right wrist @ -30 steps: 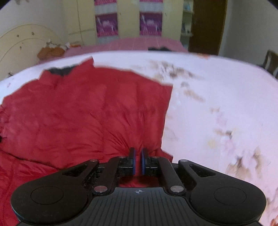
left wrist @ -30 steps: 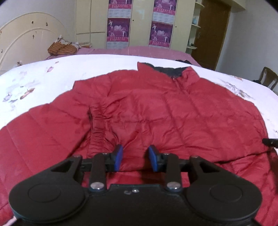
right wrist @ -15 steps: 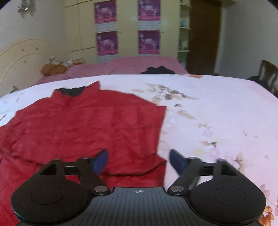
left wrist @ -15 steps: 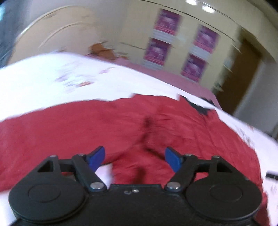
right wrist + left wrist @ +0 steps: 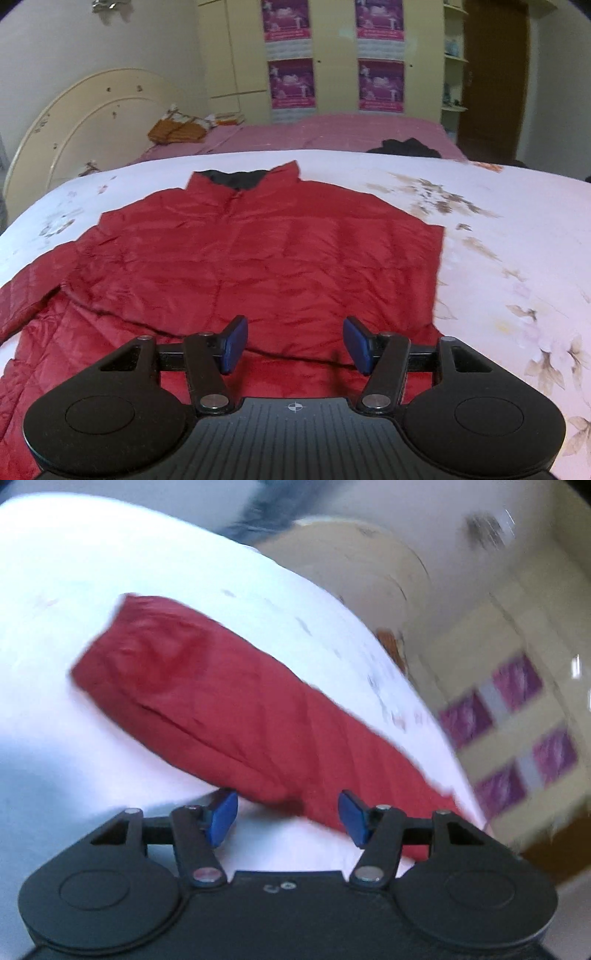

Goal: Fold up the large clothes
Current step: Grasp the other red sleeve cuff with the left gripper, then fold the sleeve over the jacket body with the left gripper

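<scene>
While the red jacket (image 5: 258, 258) lies flat with one sleeve (image 5: 207, 690) stretched out, bare bedspread (image 5: 517, 240) borders its straight folded edge. The right gripper (image 5: 293, 345) gapes empty; the left gripper (image 5: 287, 816), jaws just narrowing, grips nothing.

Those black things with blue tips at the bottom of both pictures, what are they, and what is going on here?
They are hand-held grippers, one in each of a person's hands, each with a camera looking along its fingers. One picture is from the left gripper, blurred and tilted; the other is from the right gripper. A red padded jacket lies on a white flowered bedspread, one sleeve stretched out sideways. The left gripper's jaws have just been closing slightly, the right's opening. Both stand open with nothing between them: neither holds anything.
</scene>
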Demonstrator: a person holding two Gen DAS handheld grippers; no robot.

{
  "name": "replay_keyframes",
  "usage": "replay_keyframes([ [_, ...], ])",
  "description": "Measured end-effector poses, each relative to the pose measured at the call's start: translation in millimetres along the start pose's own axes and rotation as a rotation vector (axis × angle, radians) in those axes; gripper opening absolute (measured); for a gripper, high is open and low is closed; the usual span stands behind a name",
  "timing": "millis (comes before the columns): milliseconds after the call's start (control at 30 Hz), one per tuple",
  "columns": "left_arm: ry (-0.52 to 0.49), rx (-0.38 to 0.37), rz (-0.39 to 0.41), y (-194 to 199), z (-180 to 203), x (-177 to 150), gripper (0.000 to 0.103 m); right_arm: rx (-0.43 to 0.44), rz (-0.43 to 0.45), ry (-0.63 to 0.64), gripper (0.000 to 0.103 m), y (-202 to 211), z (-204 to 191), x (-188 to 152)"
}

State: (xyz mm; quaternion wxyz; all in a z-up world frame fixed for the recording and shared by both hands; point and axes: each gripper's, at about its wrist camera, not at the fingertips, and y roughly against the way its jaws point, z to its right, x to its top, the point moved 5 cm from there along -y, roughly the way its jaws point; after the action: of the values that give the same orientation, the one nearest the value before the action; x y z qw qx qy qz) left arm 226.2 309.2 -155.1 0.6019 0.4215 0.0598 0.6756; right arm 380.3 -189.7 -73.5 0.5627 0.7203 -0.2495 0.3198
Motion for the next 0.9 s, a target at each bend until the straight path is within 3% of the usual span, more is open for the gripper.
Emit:
replay_keyframes([
  [133, 0.137, -0.034, 0.059, -9, -15, 15, 0.058, -0.006, 0.003, -0.003, 0.058, 0, -1, 1],
  [233, 0.157, -0.051, 0.074, -23, -14, 21, 0.052, -0.019, 0.002, -0.017, 0.058, 1, 3, 2],
  [300, 0.120, -0.043, 0.075, -30, -11, 28, 0.034, -0.031, 0.002, -0.024, 0.058, 3, 7, 3],
  [333, 0.106, -0.036, 0.072, -31, -13, 28, 0.016, -0.036, 0.004, -0.027, 0.058, 3, 8, 3],
  [400, 0.088, -0.039, 0.081, -37, -12, 39, 0.011, -0.047, 0.005, -0.029, 0.058, 3, 9, 4],
  [500, -0.052, -0.056, 0.132, -27, 15, 48, 0.008, -0.066, 0.017, -0.045, 0.058, 2, 13, 9],
  [633, -0.309, -0.183, 0.135, -25, 96, 39, 0.008, -0.086, 0.039, -0.084, 0.058, 1, 18, 18],
  [733, -0.501, -0.265, 0.073, -32, 159, 5, 0.008, -0.094, 0.051, -0.111, 0.058, 1, 20, 24],
  [900, -0.789, -0.360, -0.114, -57, 253, -86, 0.008, -0.100, 0.068, -0.154, 0.058, 8, 24, 28],
])
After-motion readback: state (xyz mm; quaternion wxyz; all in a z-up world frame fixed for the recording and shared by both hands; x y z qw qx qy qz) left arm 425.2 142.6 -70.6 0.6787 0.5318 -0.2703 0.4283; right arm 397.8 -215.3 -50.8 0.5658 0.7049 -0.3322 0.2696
